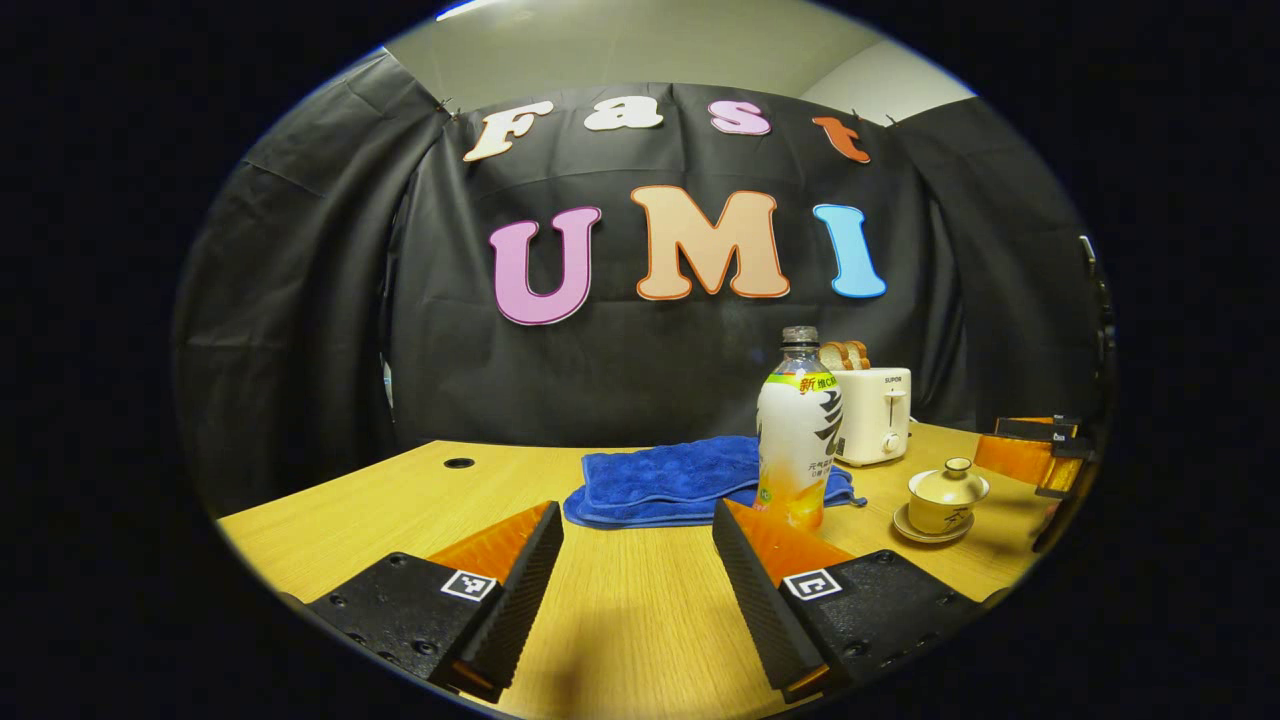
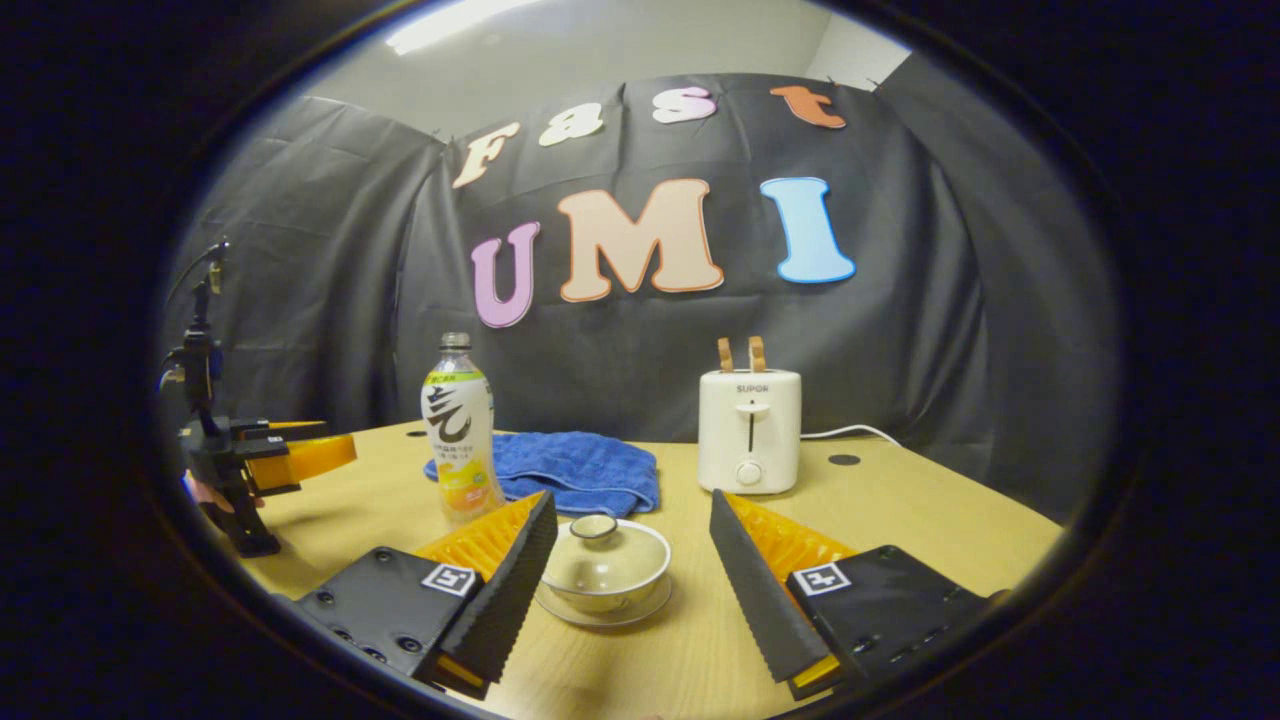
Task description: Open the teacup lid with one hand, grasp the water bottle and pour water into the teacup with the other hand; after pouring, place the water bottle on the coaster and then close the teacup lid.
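The wooden table (image 1: 330,520) carries a folded blue towel (image 2: 575,468) and, behind it, a white toaster (image 2: 749,430) with two bread slices (image 2: 740,354) upright in its slots. The water bottle (image 1: 798,430) stands capped just before the towel. The right gripper (image 2: 630,575), jaws spread wide, brackets the lidded teacup (image 2: 604,565) on its saucer without touching. The left gripper (image 1: 635,580) gapes empty, bottle ahead-right.

We note both tools share one build. The left gripper (image 1: 637,560) and right gripper (image 2: 632,555) each carry black bodies with small screws, a square black-and-white marker tag per finger, ribbed orange backing, and black serrated faces on the jaws.
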Demonstrator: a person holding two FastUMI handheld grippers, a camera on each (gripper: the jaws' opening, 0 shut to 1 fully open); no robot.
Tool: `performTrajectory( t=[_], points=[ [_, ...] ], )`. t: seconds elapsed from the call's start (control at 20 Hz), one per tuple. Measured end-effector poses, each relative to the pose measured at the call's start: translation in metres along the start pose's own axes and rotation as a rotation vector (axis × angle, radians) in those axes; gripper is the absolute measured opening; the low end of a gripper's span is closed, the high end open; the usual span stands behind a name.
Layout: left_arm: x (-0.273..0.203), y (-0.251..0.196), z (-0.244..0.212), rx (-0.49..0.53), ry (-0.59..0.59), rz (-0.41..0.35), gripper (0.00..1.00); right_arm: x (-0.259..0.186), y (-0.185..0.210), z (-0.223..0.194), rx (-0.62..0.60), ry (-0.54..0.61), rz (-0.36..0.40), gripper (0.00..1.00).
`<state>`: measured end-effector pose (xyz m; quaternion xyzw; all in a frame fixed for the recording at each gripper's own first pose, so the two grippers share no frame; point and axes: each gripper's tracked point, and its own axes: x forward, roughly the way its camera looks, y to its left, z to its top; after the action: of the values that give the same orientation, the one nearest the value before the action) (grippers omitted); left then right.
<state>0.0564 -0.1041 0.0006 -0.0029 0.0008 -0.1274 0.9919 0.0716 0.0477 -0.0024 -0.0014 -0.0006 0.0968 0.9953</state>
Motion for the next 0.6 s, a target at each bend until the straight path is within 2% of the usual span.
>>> performTrajectory(
  t=[0.25, 0.4, 0.6],
  points=[
    [-0.01, 0.012, 0.0, 0.002, 0.001, 0.056, 0.88, -0.013, -0.023, 0.001, -0.001, -0.006, -0.097, 1.0],
    [-0.017, 0.019, 0.001, 0.004, 0.0, 0.102, 0.88, -0.017, -0.024, 0.001, -0.001, -0.006, -0.108, 1.0],
    [-0.019, 0.019, 0.0, 0.004, 0.001, 0.099, 0.88, -0.017, -0.025, 0.001, -0.002, -0.006, -0.109, 1.0]
  ],
)
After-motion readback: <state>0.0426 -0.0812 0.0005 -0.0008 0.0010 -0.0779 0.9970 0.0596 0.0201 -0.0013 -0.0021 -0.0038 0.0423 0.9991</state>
